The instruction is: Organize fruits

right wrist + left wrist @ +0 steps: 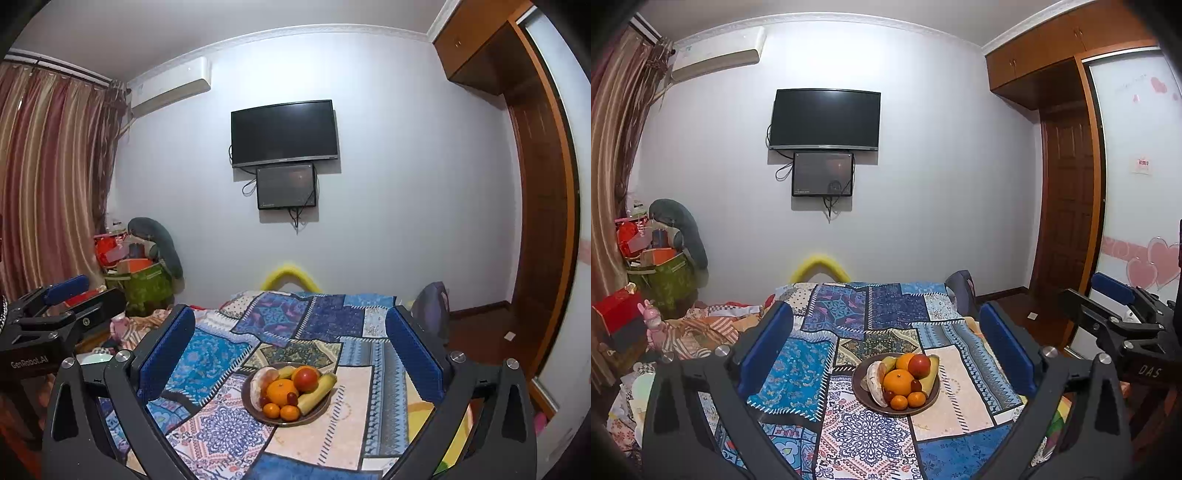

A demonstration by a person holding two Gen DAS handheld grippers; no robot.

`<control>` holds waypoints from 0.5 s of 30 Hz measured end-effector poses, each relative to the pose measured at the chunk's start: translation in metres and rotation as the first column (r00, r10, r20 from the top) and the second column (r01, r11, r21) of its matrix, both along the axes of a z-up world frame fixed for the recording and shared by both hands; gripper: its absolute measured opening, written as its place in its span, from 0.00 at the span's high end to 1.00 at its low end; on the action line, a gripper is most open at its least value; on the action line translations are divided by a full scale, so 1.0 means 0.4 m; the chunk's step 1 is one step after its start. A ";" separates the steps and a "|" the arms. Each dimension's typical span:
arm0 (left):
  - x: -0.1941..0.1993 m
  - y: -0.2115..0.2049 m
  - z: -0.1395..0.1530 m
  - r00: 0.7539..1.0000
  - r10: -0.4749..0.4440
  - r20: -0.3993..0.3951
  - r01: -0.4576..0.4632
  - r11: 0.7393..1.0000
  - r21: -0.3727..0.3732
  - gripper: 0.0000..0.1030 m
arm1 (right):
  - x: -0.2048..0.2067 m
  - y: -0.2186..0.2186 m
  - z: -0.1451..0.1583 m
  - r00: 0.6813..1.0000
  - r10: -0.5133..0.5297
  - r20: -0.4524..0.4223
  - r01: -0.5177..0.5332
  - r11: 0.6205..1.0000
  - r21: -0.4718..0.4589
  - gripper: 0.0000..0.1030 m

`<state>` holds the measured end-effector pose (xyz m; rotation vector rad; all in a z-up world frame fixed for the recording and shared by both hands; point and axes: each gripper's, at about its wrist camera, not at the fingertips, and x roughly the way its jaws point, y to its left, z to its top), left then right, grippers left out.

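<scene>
A brown bowl of fruit sits on a patchwork cloth. It holds a large orange, a red apple, a banana, small tangerines, dark grapes and a pale peeled fruit. My left gripper is open and empty, above and short of the bowl. In the right wrist view the bowl, orange, apple and banana lie between the pads of my right gripper, open and empty. Each gripper shows in the other's view: the right, the left.
The cloth covers a table. A cluttered bed with striped fabric and a pink toy lies left. Bags and boxes pile by the curtain. A TV hangs on the far wall. A wardrobe stands right.
</scene>
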<state>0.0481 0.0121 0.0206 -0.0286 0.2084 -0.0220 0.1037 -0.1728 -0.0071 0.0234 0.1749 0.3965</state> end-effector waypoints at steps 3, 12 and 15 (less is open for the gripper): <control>0.002 -0.002 -0.001 1.000 0.000 -0.004 0.000 1.000 0.002 0.00 | -0.010 -0.007 -0.006 1.000 0.000 -0.002 0.000 1.000 0.001 0.00; 0.005 -0.005 -0.004 1.000 -0.005 -0.012 0.005 1.000 0.002 0.00 | -0.012 -0.007 -0.004 1.000 -0.001 0.001 0.001 1.000 0.000 0.00; 0.005 -0.006 -0.006 1.000 -0.012 -0.017 0.012 1.000 0.002 0.00 | -0.012 -0.007 -0.002 1.000 -0.002 0.000 0.002 1.000 0.001 0.00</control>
